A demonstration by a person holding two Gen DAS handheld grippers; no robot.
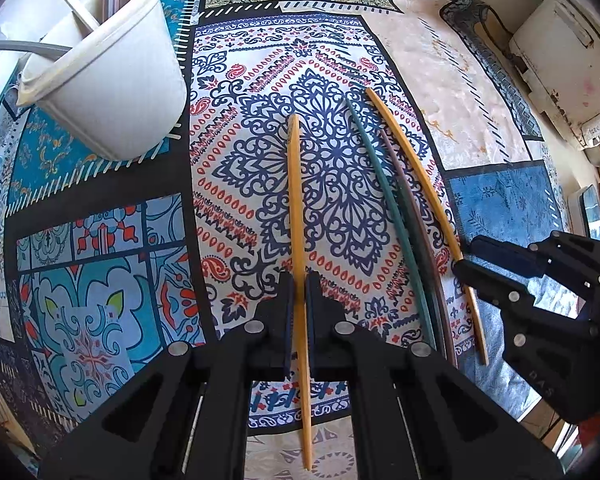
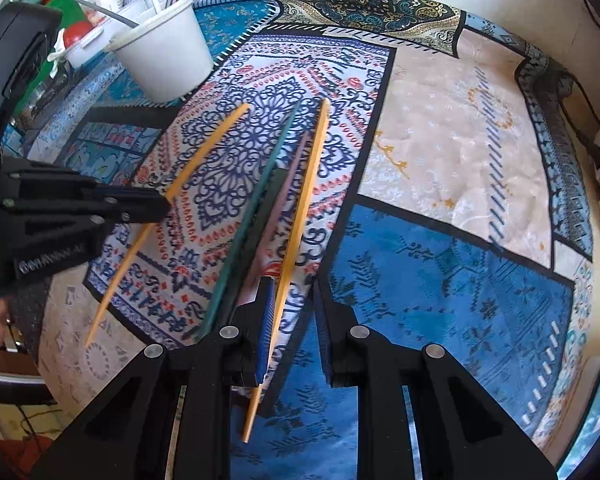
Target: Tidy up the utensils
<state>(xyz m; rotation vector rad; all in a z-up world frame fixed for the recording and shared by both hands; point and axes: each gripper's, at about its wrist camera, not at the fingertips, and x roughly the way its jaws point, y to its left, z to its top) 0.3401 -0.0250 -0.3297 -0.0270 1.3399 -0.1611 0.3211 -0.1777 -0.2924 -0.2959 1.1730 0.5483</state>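
Several long chopsticks lie on a patterned cloth. My left gripper [image 1: 299, 292] has its jaws nearly closed around a yellow chopstick [image 1: 296, 200], which also shows in the right wrist view [image 2: 196, 164]. A second yellow chopstick [image 1: 420, 176] lies to the right, beside a green chopstick [image 1: 384, 184] and a mauve one [image 1: 404, 184]. My right gripper [image 2: 294, 300] is open, with the second yellow chopstick [image 2: 304, 200] between its jaws, against the left pad. A white bucket [image 1: 112, 80] holding a few sticks stands at the far left.
The patterned cloth [image 2: 440, 152] covers the whole table. A white appliance [image 1: 564, 60] stands at the far right edge. Boxes and clutter [image 2: 68, 20] sit behind the bucket [image 2: 168, 56].
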